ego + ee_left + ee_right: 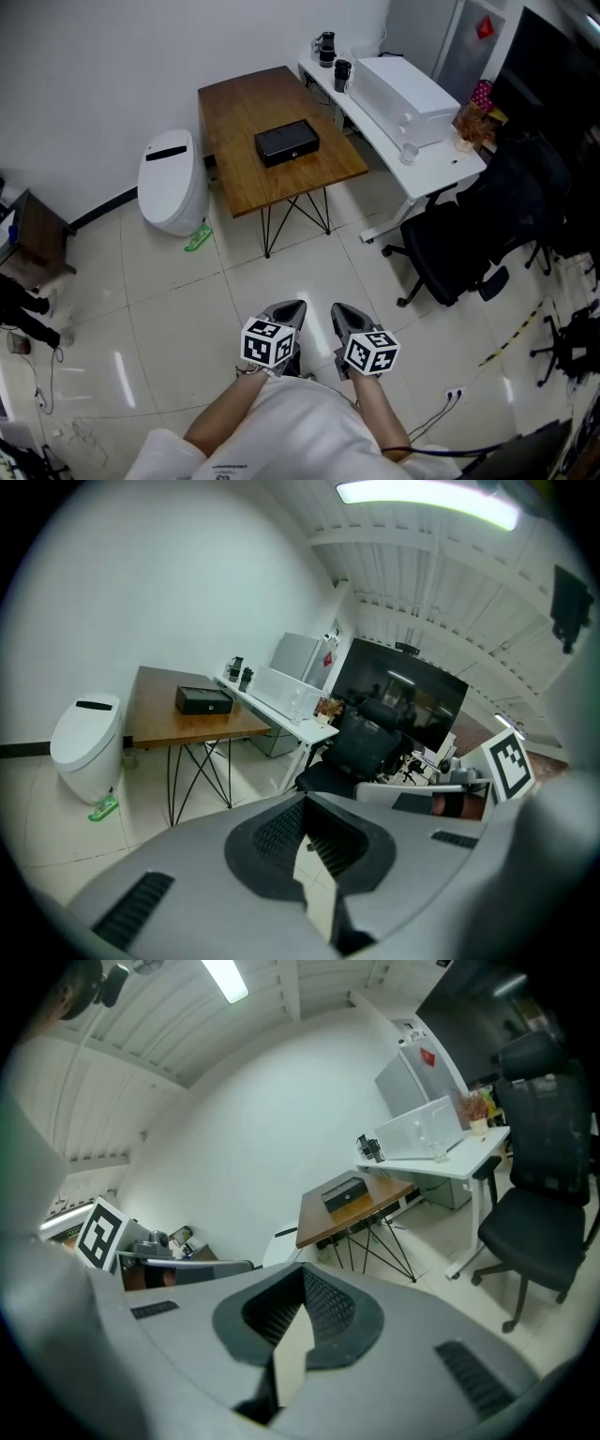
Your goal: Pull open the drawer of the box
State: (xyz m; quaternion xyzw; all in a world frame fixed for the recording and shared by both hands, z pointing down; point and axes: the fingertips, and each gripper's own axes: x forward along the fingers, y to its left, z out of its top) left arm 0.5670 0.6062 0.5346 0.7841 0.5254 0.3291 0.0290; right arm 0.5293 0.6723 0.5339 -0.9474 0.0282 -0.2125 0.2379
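Well away from both tools, the black box sits mid-bench. It looks rigid and probably light, so it may slide when tugged; grip the drawer at its near front face. Left tool and right tool are closed, empty. An office chair and a white bin flank the approach.
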